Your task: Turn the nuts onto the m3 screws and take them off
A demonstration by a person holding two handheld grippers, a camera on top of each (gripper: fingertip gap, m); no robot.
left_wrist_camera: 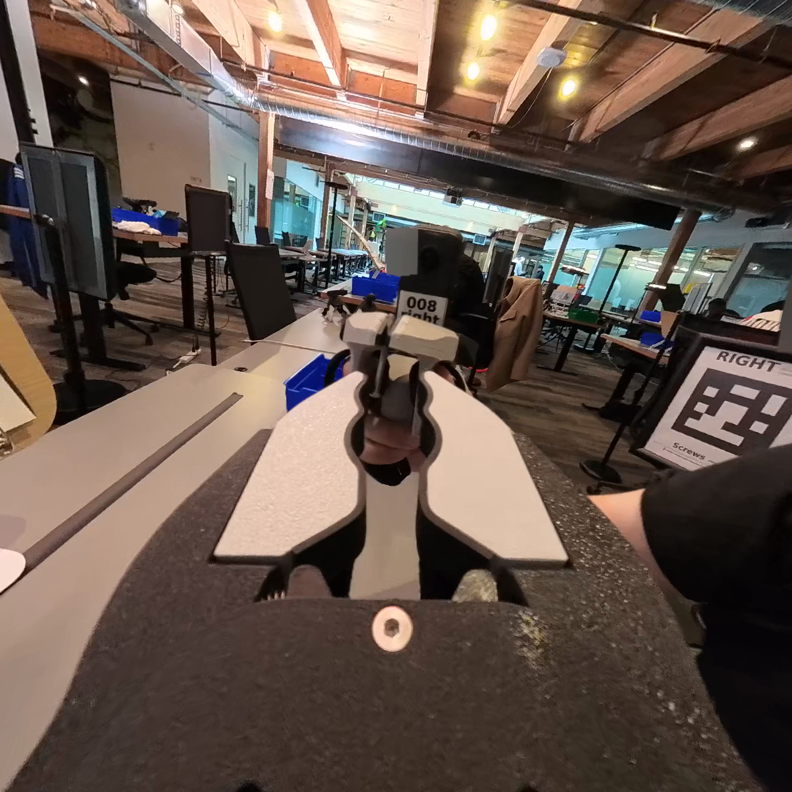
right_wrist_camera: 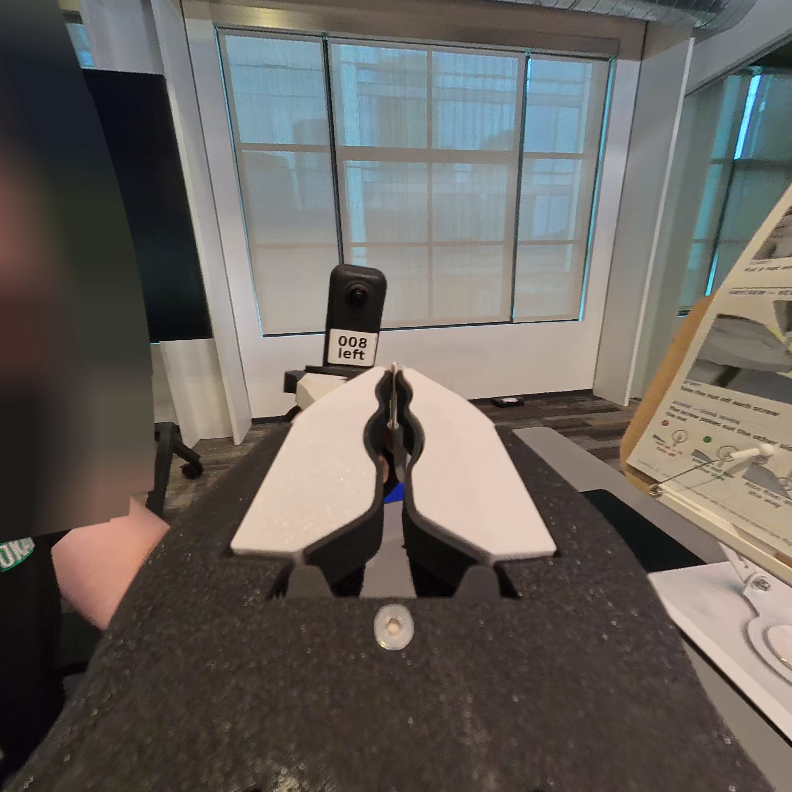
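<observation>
Right gripper (right_wrist_camera: 394, 379) pinches a thin silver metal screw (right_wrist_camera: 393, 400) between its white fingers, pads pressed on the shank. Only the left wrist view shows that screw (left_wrist_camera: 379, 373) reaching into the left gripper (left_wrist_camera: 388, 385), whose fingers stand apart without touching it. Both grippers face each other above the pale grey desk (left_wrist_camera: 128, 428), in an open office with wooden ceiling beams.

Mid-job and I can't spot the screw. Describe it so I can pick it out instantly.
In the right wrist view, find the large gridded window, then drop to the right claw in the foreground. The thin silver metal screw is pinched between its two white fingertips, end poking just past them. It is the only slim shiny rod there, unlike the bulky black camera behind.
</observation>
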